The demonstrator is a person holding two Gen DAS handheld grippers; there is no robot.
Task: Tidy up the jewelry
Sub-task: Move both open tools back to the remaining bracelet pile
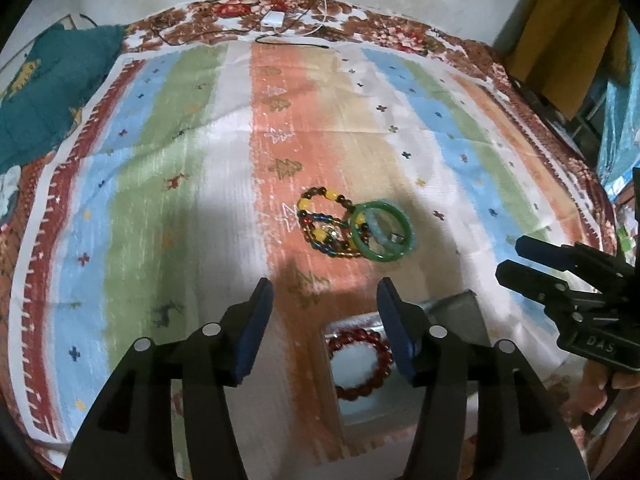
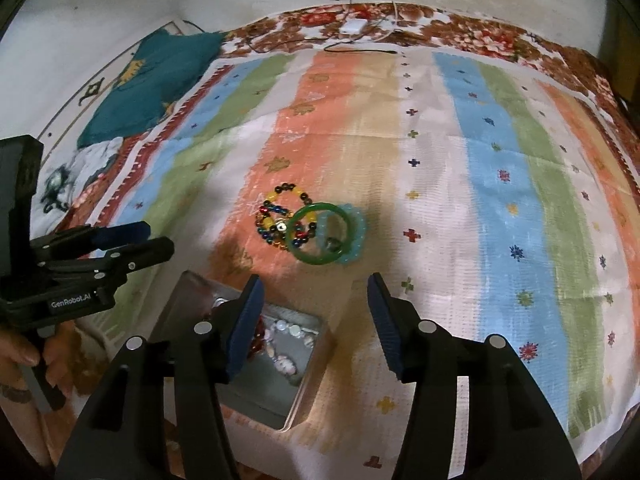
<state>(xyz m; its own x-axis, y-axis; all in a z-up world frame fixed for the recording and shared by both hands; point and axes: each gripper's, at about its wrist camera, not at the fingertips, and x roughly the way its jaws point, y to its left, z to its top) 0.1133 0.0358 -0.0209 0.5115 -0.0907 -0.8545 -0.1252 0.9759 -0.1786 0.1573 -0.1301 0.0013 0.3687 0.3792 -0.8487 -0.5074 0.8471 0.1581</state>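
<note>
- A small heap of jewelry lies on the orange stripe of the striped cloth (image 1: 168, 184), ahead of both grippers and touching neither.
- The green bangle (image 1: 381, 232) lies flat, its opening facing up; being round, it has no long axis.
- One pale blue beaded bracelet (image 2: 354, 236) lies partly inside and under the bangle at its right edge.
- One bracelet of yellow and dark beads (image 1: 320, 208) overlaps the bangle's left side, tangled with multicoloured beaded strands; their number is hard to tell, perhaps two.
- A silver metal box (image 2: 312, 372) sits open on the cloth, nearer than the heap, between the two grippers.
- In the box lie one dark red beaded bracelet (image 1: 360, 364), flat, and a string of whitish beads (image 2: 284, 344).
- The left gripper (image 1: 326, 320) stands about half open, with nothing between its blue pads.
- The right gripper (image 2: 316, 316) is likewise parted midway and empty.
- One teal cushion (image 2: 148, 88) sits at the far left corner.
</note>
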